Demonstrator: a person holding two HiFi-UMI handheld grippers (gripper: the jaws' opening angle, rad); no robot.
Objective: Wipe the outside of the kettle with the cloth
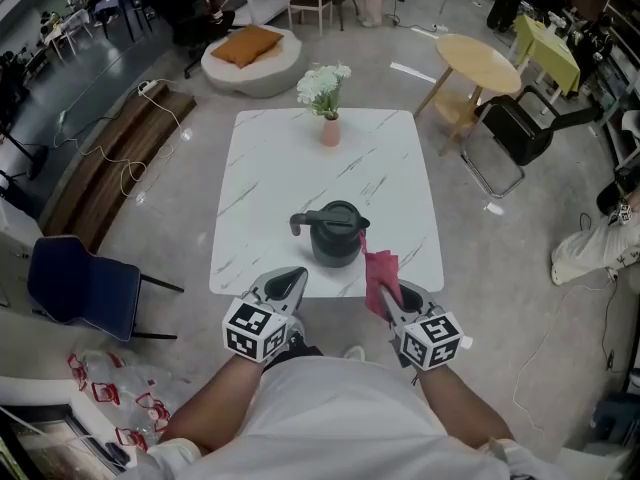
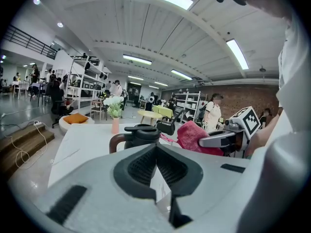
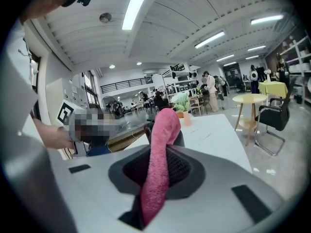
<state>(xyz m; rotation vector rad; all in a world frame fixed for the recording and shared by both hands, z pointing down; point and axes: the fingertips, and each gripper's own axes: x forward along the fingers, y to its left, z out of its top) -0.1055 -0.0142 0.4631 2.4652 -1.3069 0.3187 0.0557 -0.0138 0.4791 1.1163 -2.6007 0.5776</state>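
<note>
A dark green kettle (image 1: 335,233) with a brown handle stands near the front edge of the white marble table (image 1: 280,158). My right gripper (image 1: 393,295) is shut on a pink cloth (image 1: 381,276), which stands up from its jaws just right of the kettle; whether it touches the kettle I cannot tell. In the right gripper view the cloth (image 3: 159,164) hides most of the kettle (image 3: 179,139). My left gripper (image 1: 292,281) is shut and empty, at the table's front edge left of the kettle. From the left gripper view, the kettle (image 2: 141,136) and cloth (image 2: 193,136) lie ahead.
A pink vase with white flowers (image 1: 326,98) stands at the table's far edge. A blue chair (image 1: 85,286) sits left of the table, a round wooden table (image 1: 478,63) and a black chair (image 1: 520,128) at the back right. Cables lie on the floor.
</note>
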